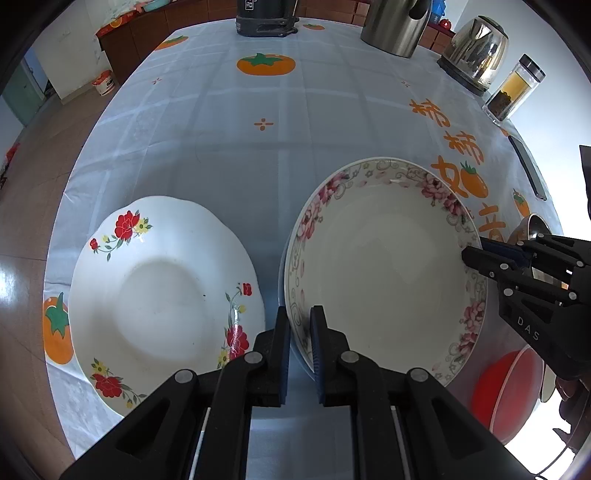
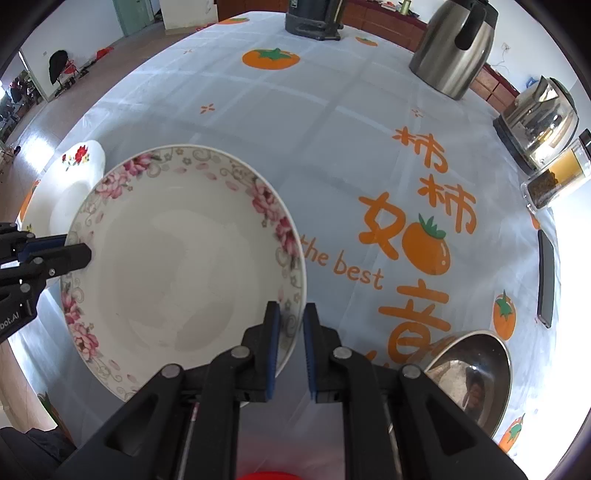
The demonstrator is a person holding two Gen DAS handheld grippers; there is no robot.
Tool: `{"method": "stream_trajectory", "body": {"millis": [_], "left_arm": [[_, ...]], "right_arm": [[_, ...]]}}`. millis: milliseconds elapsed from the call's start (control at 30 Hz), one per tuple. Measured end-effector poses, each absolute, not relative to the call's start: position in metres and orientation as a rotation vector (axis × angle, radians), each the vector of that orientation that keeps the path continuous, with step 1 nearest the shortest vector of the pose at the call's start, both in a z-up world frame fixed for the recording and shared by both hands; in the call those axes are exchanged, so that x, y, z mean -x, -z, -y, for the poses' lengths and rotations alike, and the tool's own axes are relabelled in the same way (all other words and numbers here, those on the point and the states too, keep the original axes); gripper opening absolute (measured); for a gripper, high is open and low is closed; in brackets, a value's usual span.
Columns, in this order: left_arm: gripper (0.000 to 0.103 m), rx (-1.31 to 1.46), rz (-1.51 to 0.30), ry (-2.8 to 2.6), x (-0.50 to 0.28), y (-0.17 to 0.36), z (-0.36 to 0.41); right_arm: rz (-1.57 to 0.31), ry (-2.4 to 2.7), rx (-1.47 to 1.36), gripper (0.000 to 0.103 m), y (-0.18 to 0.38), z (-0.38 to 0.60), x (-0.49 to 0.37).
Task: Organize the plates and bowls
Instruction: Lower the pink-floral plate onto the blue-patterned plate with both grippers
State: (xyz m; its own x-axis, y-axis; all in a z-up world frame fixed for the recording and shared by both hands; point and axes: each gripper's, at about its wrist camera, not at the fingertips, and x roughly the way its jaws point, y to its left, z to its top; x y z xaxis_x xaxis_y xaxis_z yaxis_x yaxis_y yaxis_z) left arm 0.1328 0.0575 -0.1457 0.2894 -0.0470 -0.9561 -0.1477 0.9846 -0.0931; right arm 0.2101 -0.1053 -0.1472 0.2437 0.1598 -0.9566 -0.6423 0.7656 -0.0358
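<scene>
Left wrist view: your left gripper (image 1: pixel 300 317) is clamped on the near rim of the pink-flowered plate (image 1: pixel 384 258), held tilted above the tablecloth (image 1: pixel 229 147). Your right gripper (image 1: pixel 471 254) pinches the plate's far right rim. Red-flowered plate (image 1: pixel 162 295) lies just beside, on the left. Red bowl (image 1: pixel 506 395) at lower right. Two kettles (image 1: pixel 395 26) and a jar (image 1: pixel 513 88) stand at the far edge.

Right wrist view: right gripper (image 2: pixel 291 314) clamped on the plate's (image 2: pixel 177 266) near right rim; left gripper (image 2: pixel 79 254) grips its left rim. Steel bowl (image 2: pixel 476 373) lower right; phone (image 2: pixel 546 277) near the right edge.
</scene>
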Motion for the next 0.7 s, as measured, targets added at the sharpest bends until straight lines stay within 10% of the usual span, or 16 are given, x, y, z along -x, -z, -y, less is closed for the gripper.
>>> {"method": "stream_trajectory", "body": {"millis": [700], "left_arm": [[0.013,0.161,-1.273,-0.076,-0.1229,0.1455,-0.0533]], "right_arm": [[-1.187,-0.569,0.540,0.012,0.1487,0.1031,-0.2041]]}}
